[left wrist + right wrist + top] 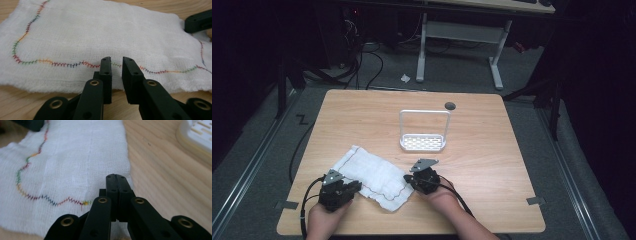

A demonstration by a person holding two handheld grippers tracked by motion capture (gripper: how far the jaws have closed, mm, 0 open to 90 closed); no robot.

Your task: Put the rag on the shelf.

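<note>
1. A white cloth (373,176) with a wavy multicoloured stitched border lies flat on the wooden table (492,165), at about 7 o'clock from the table's middle.
2. The left hand-held gripper (355,186) sits at the cloth's 8 o'clock edge; in the left gripper view its jaws stand a narrow gap apart over the hem, and whether the pads pinch the fabric cannot be told.
3. The right hand-held gripper (408,179) is at the cloth's 3 o'clock edge, clenched, pads pressed together on the fabric's rim.
4. A white rack (423,142) with a tall wire handle stands at 12 o'clock from the cloth, well apart from it.
</note>
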